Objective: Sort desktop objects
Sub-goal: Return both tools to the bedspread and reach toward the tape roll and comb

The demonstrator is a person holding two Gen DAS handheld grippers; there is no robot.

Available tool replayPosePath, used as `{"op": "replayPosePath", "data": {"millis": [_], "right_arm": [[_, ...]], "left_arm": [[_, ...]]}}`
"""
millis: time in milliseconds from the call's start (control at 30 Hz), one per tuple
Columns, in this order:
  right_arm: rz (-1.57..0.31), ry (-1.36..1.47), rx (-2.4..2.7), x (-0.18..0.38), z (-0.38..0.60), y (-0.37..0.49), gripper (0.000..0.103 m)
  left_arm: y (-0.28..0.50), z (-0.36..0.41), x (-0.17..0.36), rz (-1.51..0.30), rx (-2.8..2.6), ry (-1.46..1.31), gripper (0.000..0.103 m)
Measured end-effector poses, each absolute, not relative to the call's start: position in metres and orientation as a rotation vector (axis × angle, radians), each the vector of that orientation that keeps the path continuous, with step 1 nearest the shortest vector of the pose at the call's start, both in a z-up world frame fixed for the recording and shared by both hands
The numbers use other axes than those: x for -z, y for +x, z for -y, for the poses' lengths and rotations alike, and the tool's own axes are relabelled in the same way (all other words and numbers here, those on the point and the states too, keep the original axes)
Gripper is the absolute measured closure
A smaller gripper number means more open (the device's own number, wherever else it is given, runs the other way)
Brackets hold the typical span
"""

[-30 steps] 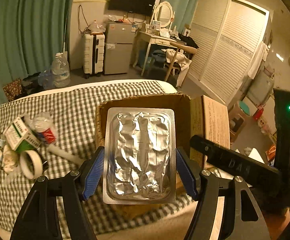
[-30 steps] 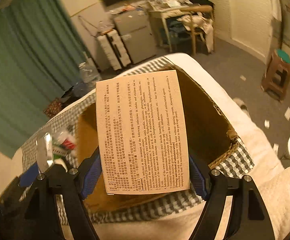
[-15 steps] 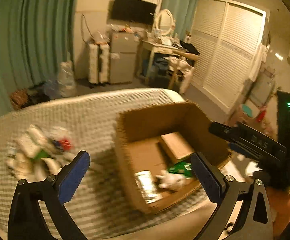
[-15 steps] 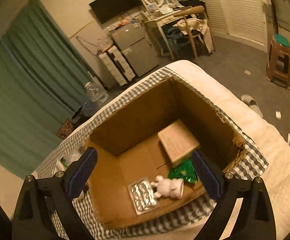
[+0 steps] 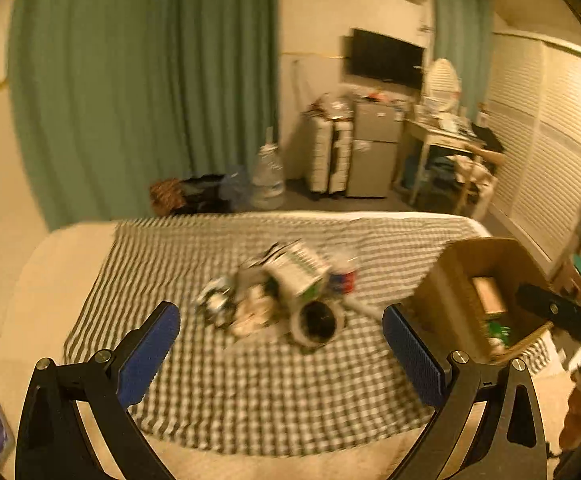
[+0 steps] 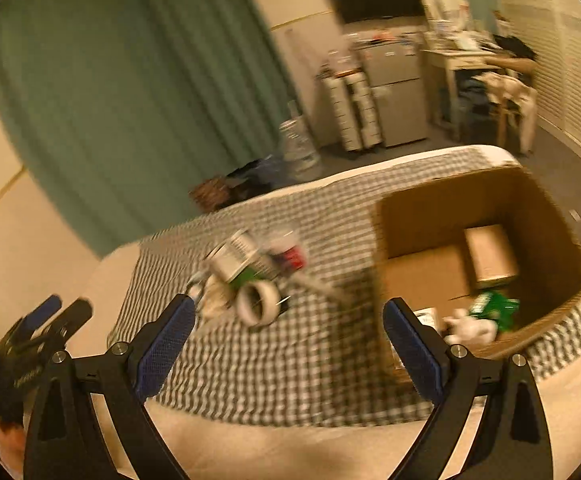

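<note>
— since the small things are in a heap on the checked cloth, which step do you think is in hand?

— i judge it is the reach for the next thing. the heap lies in the middle of the cloth, and the cardboard box stands at the right of it, near but apart. in the box i see a brown carton, a green packet and something white beside it.

— and the tongs?

— both are released and carry nothing. the left gripper has its jaws wide, with the heap showing between them but farther away. the right gripper is also wide, with the roll of tape between its fingers in its view.

— what does the next move call for?

— the tape roll is at the near edge of the heap, so it looks the easiest to take. a white box with green print leans just behind it, and a red and blue thing is beside. the pictures are blurred, so the rest of the heap i cannot name. i think one gripper must come down over one thing only, and not push the others off the cloth.
</note>
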State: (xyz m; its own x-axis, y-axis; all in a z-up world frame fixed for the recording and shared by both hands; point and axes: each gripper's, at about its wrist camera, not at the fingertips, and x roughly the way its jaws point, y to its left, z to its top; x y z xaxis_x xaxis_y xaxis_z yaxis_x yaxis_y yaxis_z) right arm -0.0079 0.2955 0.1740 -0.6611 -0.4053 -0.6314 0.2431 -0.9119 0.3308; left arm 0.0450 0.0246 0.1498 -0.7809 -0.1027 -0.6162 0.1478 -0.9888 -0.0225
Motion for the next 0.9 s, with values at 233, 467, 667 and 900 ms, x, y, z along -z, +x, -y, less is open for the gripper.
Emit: {"op": "replayPosePath", "data": {"millis": [233,467,667,900], "right_arm": [[0.175,1.148,2.503,-0.116,-0.234,-0.022,0.008],[0.032,1.209,2.442,-0.067,-0.197,-0.048,0.008],[0.036,1.282,2.401,-0.046,-0.179,-0.072,0.008],[0.061,1.248,2.495,-0.035,-0.167,-0.098,0.008]], "left_arm": [[0.032,0.008,-0.059,-0.122,2.71,1.131,0.0],[-0.014,0.012,0.013,0.037,2.71,1.301,0.0],[-0.05,0.04,0.058,-0.103,2.755,1.463,0.0],[-0.078,0.082,0.077,-0.434,2.727,1.491,0.0]]}}
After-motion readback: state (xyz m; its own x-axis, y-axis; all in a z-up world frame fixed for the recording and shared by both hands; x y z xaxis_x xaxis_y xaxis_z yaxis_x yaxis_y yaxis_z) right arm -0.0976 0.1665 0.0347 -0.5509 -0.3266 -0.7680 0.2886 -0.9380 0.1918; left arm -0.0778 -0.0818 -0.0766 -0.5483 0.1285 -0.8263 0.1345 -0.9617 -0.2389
